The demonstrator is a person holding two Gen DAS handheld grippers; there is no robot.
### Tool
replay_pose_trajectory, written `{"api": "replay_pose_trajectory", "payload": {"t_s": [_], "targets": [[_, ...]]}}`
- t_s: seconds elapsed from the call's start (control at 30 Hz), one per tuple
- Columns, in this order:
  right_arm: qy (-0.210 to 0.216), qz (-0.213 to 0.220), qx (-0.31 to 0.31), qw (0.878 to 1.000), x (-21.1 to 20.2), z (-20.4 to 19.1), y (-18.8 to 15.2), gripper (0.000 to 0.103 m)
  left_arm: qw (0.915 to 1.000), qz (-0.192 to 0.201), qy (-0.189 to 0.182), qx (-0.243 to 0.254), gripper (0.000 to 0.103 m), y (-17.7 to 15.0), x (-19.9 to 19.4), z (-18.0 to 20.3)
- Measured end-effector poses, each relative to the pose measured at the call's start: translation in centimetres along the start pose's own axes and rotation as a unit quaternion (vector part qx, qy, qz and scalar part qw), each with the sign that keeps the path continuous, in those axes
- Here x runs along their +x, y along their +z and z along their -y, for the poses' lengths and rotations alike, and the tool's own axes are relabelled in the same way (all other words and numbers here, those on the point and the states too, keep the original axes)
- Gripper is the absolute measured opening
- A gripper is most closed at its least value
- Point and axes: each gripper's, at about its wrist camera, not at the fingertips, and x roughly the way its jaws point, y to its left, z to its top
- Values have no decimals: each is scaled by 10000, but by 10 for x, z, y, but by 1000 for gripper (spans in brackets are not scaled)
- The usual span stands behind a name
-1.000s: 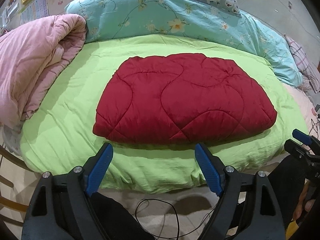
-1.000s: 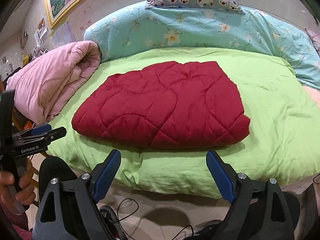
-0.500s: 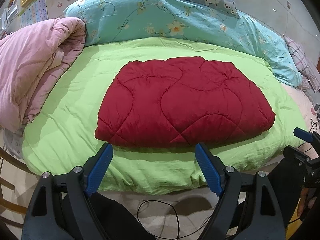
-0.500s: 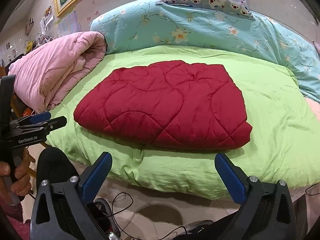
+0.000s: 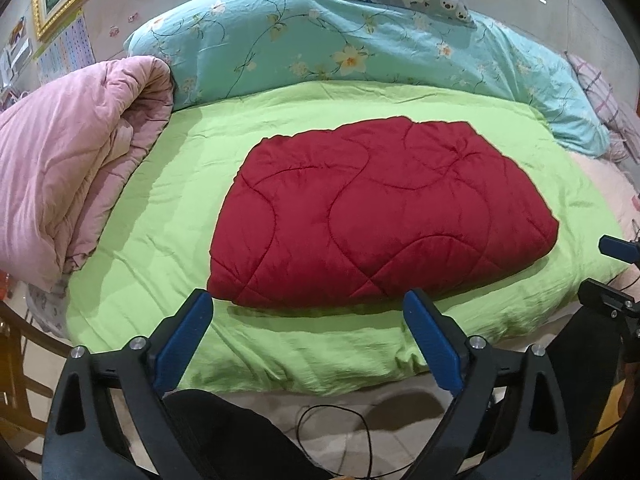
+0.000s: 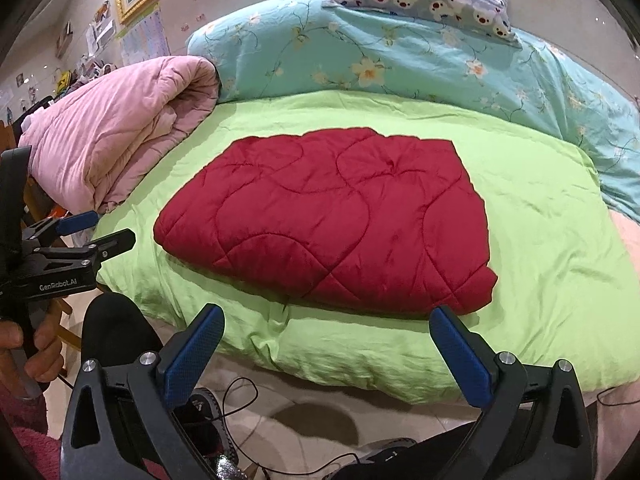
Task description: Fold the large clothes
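red quilt (image 5: 380,216) lies folded; left gripper (image 5: 308,312) jaws opening, right gripper (image 6: 328,324) spread, both empty. a shallow pinch could spill layers.

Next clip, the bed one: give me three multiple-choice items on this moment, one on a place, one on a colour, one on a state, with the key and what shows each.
1. Where does the red quilted piece lie?
A. on the green sheet
B. on the floor
C. on top of the pink quilt

2. What colour is the rolled quilt at the bed's edge beside the green sheet?
A. blue
B. pink
C. white

3. What is between the pads of the right gripper?
A. a corner of the red piece
B. a cable
C. nothing

Key:
1 A, green cloth shows all round the red piece.
2 B, its folds are pale pink in both views.
3 C, its pads stand wide apart, short of the red piece's near edge.
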Motion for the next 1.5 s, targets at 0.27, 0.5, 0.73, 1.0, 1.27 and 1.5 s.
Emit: {"api": "replay_pose_trajectory", "payload": {"t_s": [0.27,0.5,0.73,1.0,1.27,1.5], "targets": [[-28,-113,217,9997,17,8,-2,103,9999,-154,30,9,97,1,13,4],[44,-77,351,9993,26,8,7,103,9999,-117,0,16,97,9,14,6],[22,-64,176,9998,29,4,18,103,10000,-25,-17,11,97,21,13,4],[-65,-54,-37,10000,31,1,28,103,10000,8,-26,-38,97,26,16,1],[-54,-83,7,10000,37,4,32,103,10000,-7,-17,-83,97,29,19,0],[-47,-79,-15,10000,38,6,35,103,9999,-6,-8,-101,97,31,20,0]]}}
